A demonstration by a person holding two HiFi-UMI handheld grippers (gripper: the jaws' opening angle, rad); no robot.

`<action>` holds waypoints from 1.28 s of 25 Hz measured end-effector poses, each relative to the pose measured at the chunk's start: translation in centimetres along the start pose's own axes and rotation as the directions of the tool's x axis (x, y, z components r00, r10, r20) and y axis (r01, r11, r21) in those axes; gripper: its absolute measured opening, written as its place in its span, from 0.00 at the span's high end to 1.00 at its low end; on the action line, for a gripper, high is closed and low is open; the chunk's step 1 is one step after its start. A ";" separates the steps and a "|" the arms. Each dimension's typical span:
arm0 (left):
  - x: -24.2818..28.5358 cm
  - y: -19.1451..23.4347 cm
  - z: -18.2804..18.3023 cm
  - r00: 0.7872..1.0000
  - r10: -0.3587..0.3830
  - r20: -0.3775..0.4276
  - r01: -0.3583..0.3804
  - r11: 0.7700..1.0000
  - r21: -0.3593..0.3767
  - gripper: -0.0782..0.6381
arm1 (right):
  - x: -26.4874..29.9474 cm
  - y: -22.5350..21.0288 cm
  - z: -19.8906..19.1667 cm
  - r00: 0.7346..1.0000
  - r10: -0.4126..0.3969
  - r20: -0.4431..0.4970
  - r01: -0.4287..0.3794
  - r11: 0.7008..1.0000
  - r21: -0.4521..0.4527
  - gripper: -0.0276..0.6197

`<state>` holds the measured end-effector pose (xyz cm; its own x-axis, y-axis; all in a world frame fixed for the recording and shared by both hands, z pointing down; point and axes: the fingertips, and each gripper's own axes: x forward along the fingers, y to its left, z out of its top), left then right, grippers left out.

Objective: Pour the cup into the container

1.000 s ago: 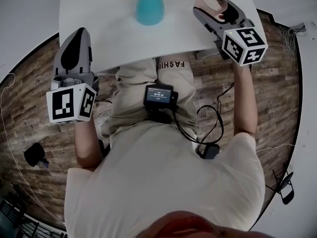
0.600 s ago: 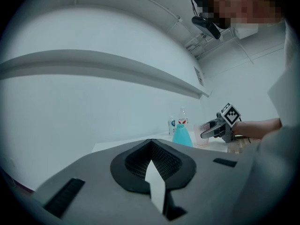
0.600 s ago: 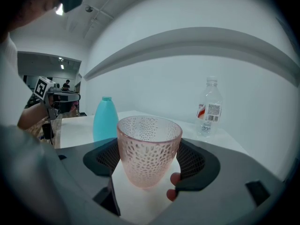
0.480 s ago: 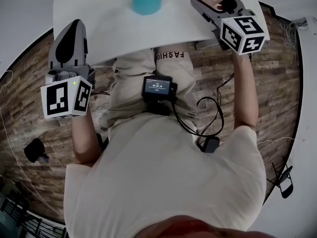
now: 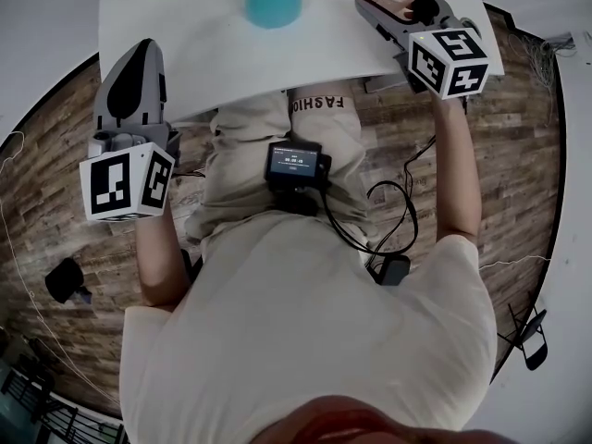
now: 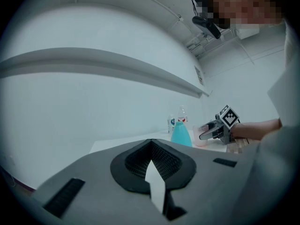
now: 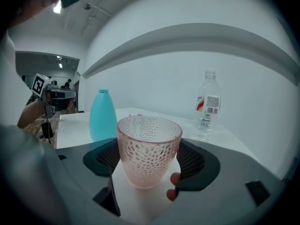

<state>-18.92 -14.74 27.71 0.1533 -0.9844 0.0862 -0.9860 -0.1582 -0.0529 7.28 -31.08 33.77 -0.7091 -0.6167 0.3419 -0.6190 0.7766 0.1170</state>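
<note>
Step in hand, by judgement: carry and pour. Nothing is tipped yet.

Right gripper (image 5: 398, 3): jaws closed on the pink dimpled cup (image 7: 149, 146), one pad against each side at about mid-height. The cup is upright, mouth up. Its contents cannot be made out through the wall. One or two small reddish blobs sit just beside its foot; what they are cannot be told.

Left gripper (image 6: 151, 149): jaws together, nothing between them. It is held low at the near left edge of the white table (image 5: 203, 54), well apart from everything on it.

The container, a teal bottle (image 7: 103, 116) with a narrow neck, stands upright on the table to the left of the cup, near but not touching. A clear plastic water bottle (image 7: 206, 107) stands farther back on the right and looks to have no part in this.

To do it well:
- Keep the cup level while crossing to the left.
- Bring the cup's lip just over the teal neck before tilting. The mouth is small and the cup's rim is wide, so a spill is the chief risk.
- Tilt slowly, rolling the gripper towards the bottle.
- The bottle looks light and tall, so a knock from a jaw could topple it. The free left gripper could steady its body.
</note>
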 end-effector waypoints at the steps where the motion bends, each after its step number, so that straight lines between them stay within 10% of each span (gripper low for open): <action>1: 0.0 0.0 0.0 1.000 0.000 -0.001 0.000 1.000 0.000 0.87 | 0.0 0.0 -0.1 1.000 0.001 0.002 -0.001 1.000 0.002 0.39; 13: -0.1 -0.2 -0.1 1.000 -0.007 0.001 0.007 1.000 0.000 0.87 | 0.3 0.3 -0.3 1.000 0.011 -0.005 -0.011 0.999 -0.047 0.39; 18: -0.2 0.0 0.0 1.000 -0.001 0.004 0.001 1.000 -0.006 0.87 | -0.1 0.8 0.4 1.000 0.008 0.022 -0.006 0.997 -0.078 0.19; 24: -0.7 -0.8 0.4 1.000 -0.023 0.021 0.023 1.000 0.018 0.87 | -3.9 1.1 2.4 0.990 -0.030 0.136 0.034 0.999 -0.023 0.18; 32: -1.6 -0.5 0.1 0.999 -0.013 0.044 0.013 1.000 -0.004 0.87 | -10.6 4.3 4.8 0.932 -0.145 0.333 0.140 0.989 0.038 0.40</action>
<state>-18.70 -13.14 27.52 0.1685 -0.9848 0.0433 -0.9842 -0.1705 -0.0475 10.51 -21.85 26.18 -0.6836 -0.7298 -0.0085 -0.7245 0.6772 0.1281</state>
